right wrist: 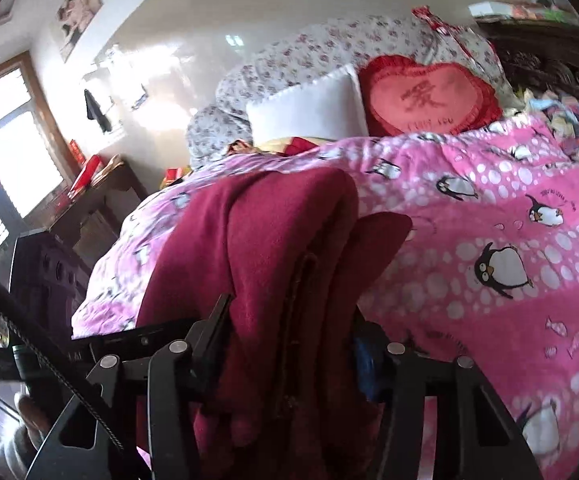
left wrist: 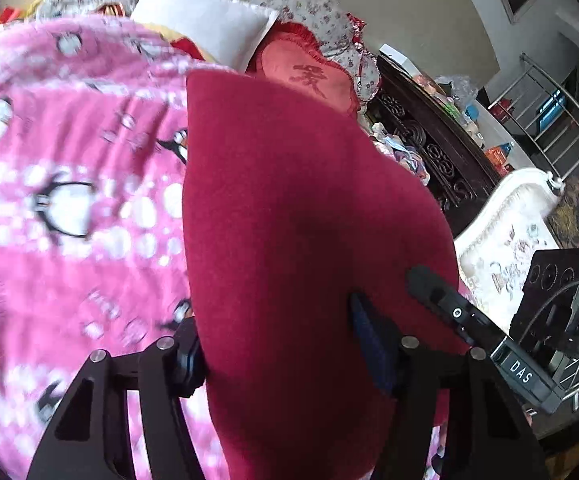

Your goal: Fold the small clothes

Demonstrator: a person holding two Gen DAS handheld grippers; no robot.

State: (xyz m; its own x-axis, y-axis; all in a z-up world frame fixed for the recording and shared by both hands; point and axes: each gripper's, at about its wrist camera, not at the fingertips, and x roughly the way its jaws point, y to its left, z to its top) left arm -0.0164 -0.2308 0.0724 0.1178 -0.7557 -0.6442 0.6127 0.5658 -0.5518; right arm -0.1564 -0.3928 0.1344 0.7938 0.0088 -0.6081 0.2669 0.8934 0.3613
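Our left gripper (left wrist: 285, 354) and right gripper (right wrist: 289, 344) each have their jaws clamped on the dark red fleece garment (left wrist: 289, 220), which we hold bunched above the pink penguin-print quilt (right wrist: 489, 240) on the bed. We judge the thick folds could slip from either pinch, or the layers shift unevenly, spoiling the fold when we lay it down.

Both grippers matte black: left gripper (left wrist: 285, 344) and right gripper (right wrist: 289, 344) share slotted linkage arms, silver round pivot pins, blue pad inside one finger. Right gripper body carries a white-lettered "DAS" label (left wrist: 521, 372). Black braided cable (right wrist: 49, 356) beside it.
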